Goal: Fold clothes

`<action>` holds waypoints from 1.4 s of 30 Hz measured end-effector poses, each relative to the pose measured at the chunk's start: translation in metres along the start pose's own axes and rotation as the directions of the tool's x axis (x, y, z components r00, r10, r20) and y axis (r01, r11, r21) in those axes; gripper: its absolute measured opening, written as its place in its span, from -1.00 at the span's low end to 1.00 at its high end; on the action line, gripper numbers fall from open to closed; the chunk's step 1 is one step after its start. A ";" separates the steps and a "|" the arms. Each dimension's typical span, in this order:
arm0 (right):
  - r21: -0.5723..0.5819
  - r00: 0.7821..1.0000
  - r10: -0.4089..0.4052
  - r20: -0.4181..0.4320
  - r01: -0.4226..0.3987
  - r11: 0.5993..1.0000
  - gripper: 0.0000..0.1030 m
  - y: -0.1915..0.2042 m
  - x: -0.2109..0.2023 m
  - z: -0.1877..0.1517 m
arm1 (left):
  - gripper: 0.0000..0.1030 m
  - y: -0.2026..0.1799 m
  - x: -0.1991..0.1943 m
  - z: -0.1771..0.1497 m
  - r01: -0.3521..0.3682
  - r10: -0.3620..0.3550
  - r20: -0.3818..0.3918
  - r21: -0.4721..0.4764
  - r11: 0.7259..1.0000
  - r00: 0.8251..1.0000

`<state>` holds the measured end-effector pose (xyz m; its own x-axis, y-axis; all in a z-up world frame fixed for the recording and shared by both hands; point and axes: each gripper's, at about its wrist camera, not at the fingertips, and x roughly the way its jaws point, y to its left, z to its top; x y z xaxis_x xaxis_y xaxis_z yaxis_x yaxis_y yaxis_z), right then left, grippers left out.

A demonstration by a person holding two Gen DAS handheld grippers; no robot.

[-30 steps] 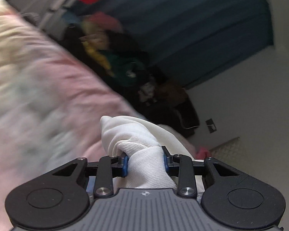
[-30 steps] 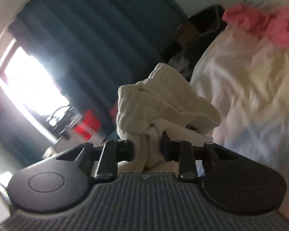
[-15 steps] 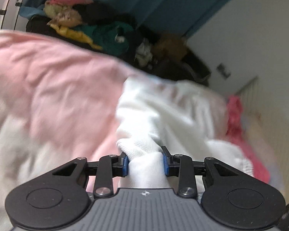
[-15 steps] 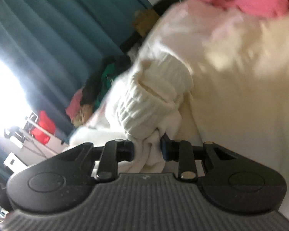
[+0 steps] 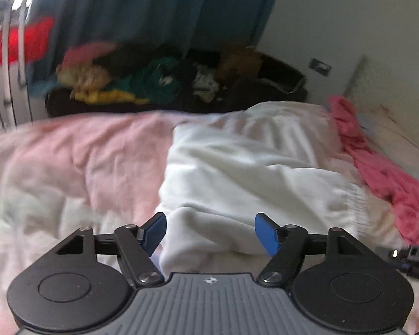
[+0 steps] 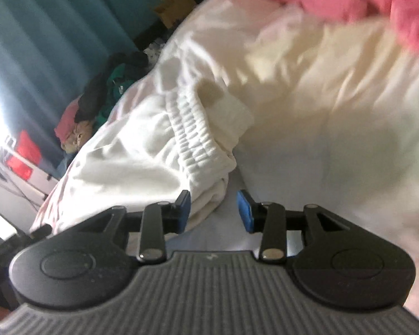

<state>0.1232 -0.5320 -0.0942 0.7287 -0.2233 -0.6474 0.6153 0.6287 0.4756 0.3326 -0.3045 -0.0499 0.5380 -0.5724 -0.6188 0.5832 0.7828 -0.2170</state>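
Pink bedding (image 5: 78,162) carries white trousers (image 5: 237,173), over which left gripper (image 5: 210,233) and right gripper (image 6: 213,210) are both opening, pads clear of cloth.

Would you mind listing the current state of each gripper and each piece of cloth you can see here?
left gripper: jaws opening, pads off the cloth.
right gripper: jaws opening; cloth between them, not pinched.
white garment: lying on the bed, elastic band bunched.
pink garment: crumpled beside the white one.
pink blanket: spread out, wrinkled.
clothes pile: heaped, unfolded.
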 end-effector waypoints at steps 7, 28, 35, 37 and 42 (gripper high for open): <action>-0.176 0.986 0.097 0.133 -0.073 0.982 -0.20 0.042 -0.117 -0.011 | 0.65 -0.055 -0.128 -0.008 -0.033 0.022 0.105 0.097 0.995 0.994; -0.441 0.873 0.332 0.356 -0.157 0.884 0.32 0.084 -0.290 -0.121 | 0.99 -0.106 -0.353 -0.120 -0.109 0.060 0.400 0.103 0.989 0.915; -0.487 0.849 0.347 0.399 -0.124 0.865 0.95 0.084 -0.257 -0.162 | 0.99 -0.086 -0.332 -0.140 -0.141 0.094 0.395 0.091 0.986 0.914; -0.484 0.862 0.332 0.384 -0.118 0.867 0.95 0.082 -0.241 -0.170 | 0.99 -0.081 -0.322 -0.147 -0.154 0.107 0.388 0.092 0.984 0.915; -0.450 0.889 0.281 0.360 -0.098 0.888 0.95 0.073 -0.214 -0.180 | 0.99 -0.070 -0.300 -0.158 -0.189 0.146 0.385 0.077 0.979 0.911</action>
<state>-0.0417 -0.3038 -0.0285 0.9294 -0.2905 -0.2276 0.3394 0.9150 0.2183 0.0338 -0.1490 0.0318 0.8099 -0.5012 -0.3048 0.5158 0.8559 -0.0370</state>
